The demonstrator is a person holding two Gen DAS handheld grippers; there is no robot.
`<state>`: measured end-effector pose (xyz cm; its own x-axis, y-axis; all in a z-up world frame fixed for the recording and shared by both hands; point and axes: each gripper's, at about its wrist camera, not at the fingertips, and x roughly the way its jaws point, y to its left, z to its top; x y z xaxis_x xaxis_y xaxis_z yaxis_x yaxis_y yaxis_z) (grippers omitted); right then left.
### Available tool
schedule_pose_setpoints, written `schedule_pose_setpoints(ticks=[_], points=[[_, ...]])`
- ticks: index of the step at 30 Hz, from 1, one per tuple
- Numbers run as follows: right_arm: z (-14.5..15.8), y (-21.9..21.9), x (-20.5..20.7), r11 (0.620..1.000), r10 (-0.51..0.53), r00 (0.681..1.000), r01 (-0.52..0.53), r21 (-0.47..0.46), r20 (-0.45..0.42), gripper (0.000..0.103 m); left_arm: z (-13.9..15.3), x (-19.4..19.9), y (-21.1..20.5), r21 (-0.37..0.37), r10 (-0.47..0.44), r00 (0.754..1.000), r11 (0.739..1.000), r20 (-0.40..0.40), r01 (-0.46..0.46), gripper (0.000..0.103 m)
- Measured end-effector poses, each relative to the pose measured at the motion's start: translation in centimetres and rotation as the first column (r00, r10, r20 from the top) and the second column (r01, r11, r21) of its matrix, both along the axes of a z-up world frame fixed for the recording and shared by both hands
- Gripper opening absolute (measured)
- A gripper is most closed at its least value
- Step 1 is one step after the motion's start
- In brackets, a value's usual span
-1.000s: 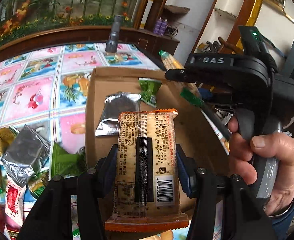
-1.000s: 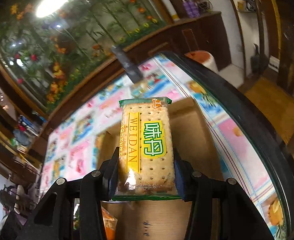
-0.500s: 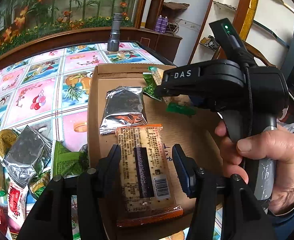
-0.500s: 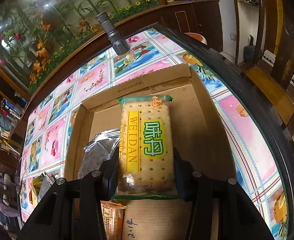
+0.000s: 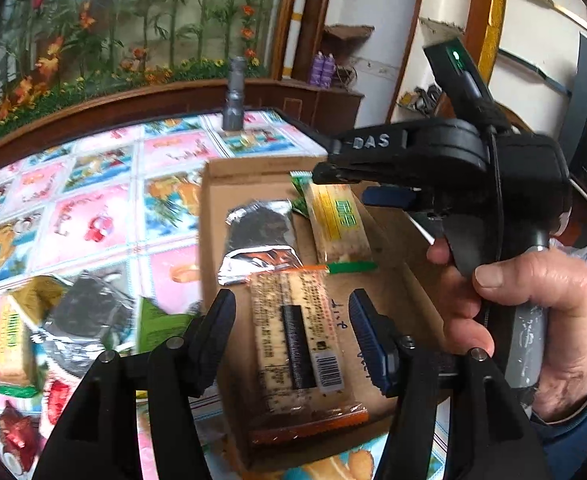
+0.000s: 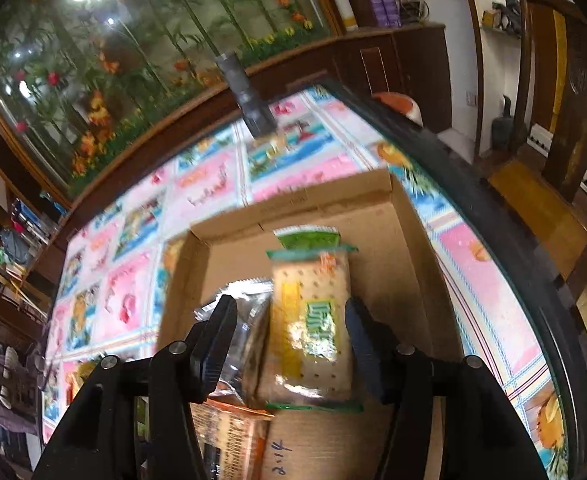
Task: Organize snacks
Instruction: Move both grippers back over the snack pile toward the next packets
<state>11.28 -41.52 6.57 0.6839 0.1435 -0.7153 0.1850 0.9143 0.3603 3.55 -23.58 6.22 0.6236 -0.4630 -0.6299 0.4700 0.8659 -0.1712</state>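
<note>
Your left gripper [image 5: 291, 312] has just been opening; the orange pack [image 5: 297, 344] lies loose between its jaws on the box [image 5: 389, 292] floor. Your right gripper [image 6: 289, 320] has also just been opening, its pads clear of the green pack [image 6: 313, 320] lying in the box beside the foil pack [image 5: 259, 236]. More snacks [image 5: 45, 328] wait left of the box.

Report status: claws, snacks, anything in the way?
Both claws just opened, left and right, pads clear. Orange pack and green pack lie in the box beside the foil pack. Nothing blocking.
</note>
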Motion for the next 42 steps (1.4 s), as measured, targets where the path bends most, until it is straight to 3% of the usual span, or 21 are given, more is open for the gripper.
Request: schedule_pose_setpoints(ticks=[4, 12, 16, 19, 23, 26, 27, 29, 32, 33, 36, 42], points=[[0.8, 0.5, -0.3, 1.000, 0.016, 0.999, -0.017, 0.013, 0.049, 0.060, 1.5, -1.3, 2.1, -0.017, 0.046, 0.997, 0.999, 0.069, -0.045, 0.068], [1.7, 4.0, -0.7, 0.990, 0.142, 0.984, -0.142, -0.006, 0.110, 0.060, 2.8, -3.9, 8.2, -0.026, 0.168, 0.978, 0.986, 0.123, -0.166, 0.069], [2.0, 7.3, -1.4, 0.970, 0.244, 0.959, -0.241, -0.042, 0.145, 0.060, 3.0, -5.2, 13.5, -0.034, 0.255, 0.958, 0.967, 0.128, -0.253, 0.069], [2.1, 10.2, -2.2, 0.935, 0.353, 0.920, -0.352, -0.038, 0.172, 0.061, 2.9, -5.7, 18.1, -0.046, 0.346, 0.932, 0.938, 0.108, -0.343, 0.070], [1.9, 15.3, -4.0, 0.854, 0.517, 0.833, -0.517, -0.052, 0.197, 0.061, 1.8, -4.9, 23.9, -0.074, 0.450, 0.893, 0.891, 0.006, -0.448, 0.070], [1.0, 19.5, -5.5, 0.759, 0.649, 0.741, -0.644, -0.091, 0.173, 0.061, 0.2, -3.6, 26.1, -0.076, 0.472, 0.875, 0.874, -0.106, -0.480, 0.070], [0.5, 20.8, -6.0, 0.720, 0.693, 0.704, -0.688, -0.095, 0.154, 0.061, -0.4, -3.1, 26.2, -0.074, 0.457, 0.879, 0.880, -0.138, -0.469, 0.070], [-0.6, 22.4, -6.5, 0.636, 0.771, 0.629, -0.768, -0.076, 0.101, 0.061, -1.7, -2.3, 25.9, -0.057, 0.370, 0.903, 0.919, -0.218, -0.390, 0.070], [-2.3, 23.9, -6.8, 0.531, 0.847, 0.530, -0.847, -0.021, 0.034, 0.062, -2.9, -2.3, 24.5, -0.015, 0.280, 0.927, 0.956, -0.249, -0.293, 0.072], [-2.6, 24.0, -6.8, 0.521, 0.853, 0.521, -0.853, -0.017, 0.023, 0.062, -3.3, -2.2, 24.1, 0.002, 0.264, 0.930, 0.962, -0.254, -0.273, 0.072], [-2.8, 23.5, -6.4, 0.547, 0.837, 0.546, -0.837, -0.025, 0.020, 0.062, -4.1, -2.0, 22.7, 0.040, 0.250, 0.933, 0.968, -0.259, -0.248, 0.079], [-2.9, 23.2, -6.0, 0.581, 0.814, 0.580, -0.813, -0.037, 0.018, 0.063, -4.8, -1.1, 21.6, 0.131, 0.326, 0.919, 0.944, -0.222, -0.303, 0.077]])
